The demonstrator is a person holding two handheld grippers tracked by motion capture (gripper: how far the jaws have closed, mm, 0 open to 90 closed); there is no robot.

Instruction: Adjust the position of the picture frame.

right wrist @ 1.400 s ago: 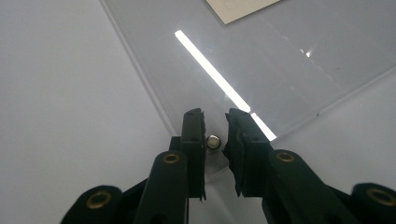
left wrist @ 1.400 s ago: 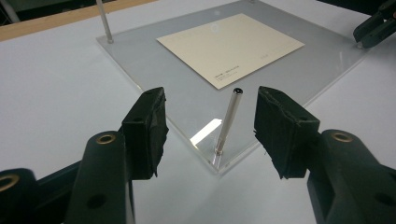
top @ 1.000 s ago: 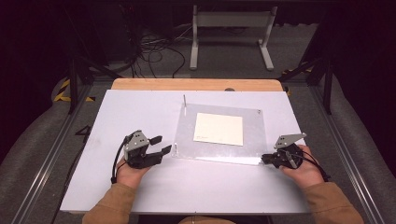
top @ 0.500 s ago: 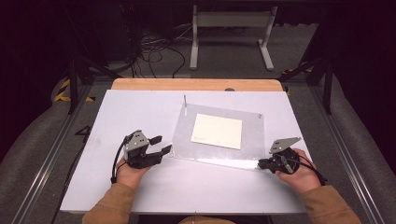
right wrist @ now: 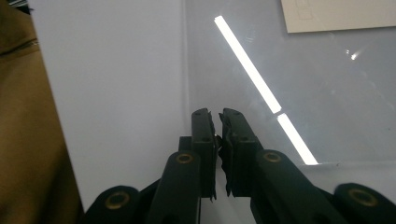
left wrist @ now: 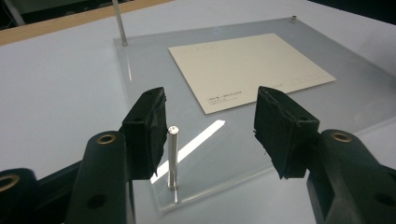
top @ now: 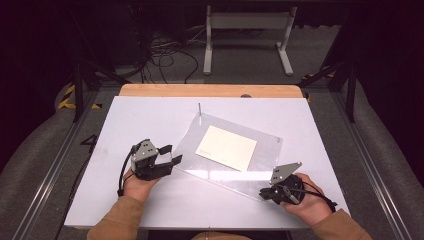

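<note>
Presently the left gripper (top: pixel 172 154) rests on the white table (top: pixel 125 125) at the near left corner of the clear acrylic sheet (top: pixel 265 145), jaws standing well apart and holding nothing; in the left gripper view a short metal pin (left wrist: pixel 173 158) rises upright from that corner of the sheet, between the pads and just beside the left-hand one (left wrist: pixel 148 130) — contact cannot be told. The right gripper (top: pixel 264 193) sits at the sheet's near right corner, its jaws drawn together with only a sliver of gap; the right gripper view places them at the sheet's edge, apparently pinching it, though the grip itself is not clearly visible. The sheet lies flat on the table, skewed so that its near edge runs from the left gripper down toward the right one. A cream card (top: pixel 226 147) lies within the sheet's outline, toward its middle, printed side up with a small block of text near one corner. A second, taller pin (top: pixel 199 111) stands at the far left corner of the sheet, and a small stud (left wrist: pixel 293 19) marks the far right corner. Beyond the white surface a wooden strip (top: pixel 210 90) borders the far edge of the table — past it, a grey stand (top: pixel 245 30) and loose cables (top: pixel 170 55) sit on the floor.
</note>
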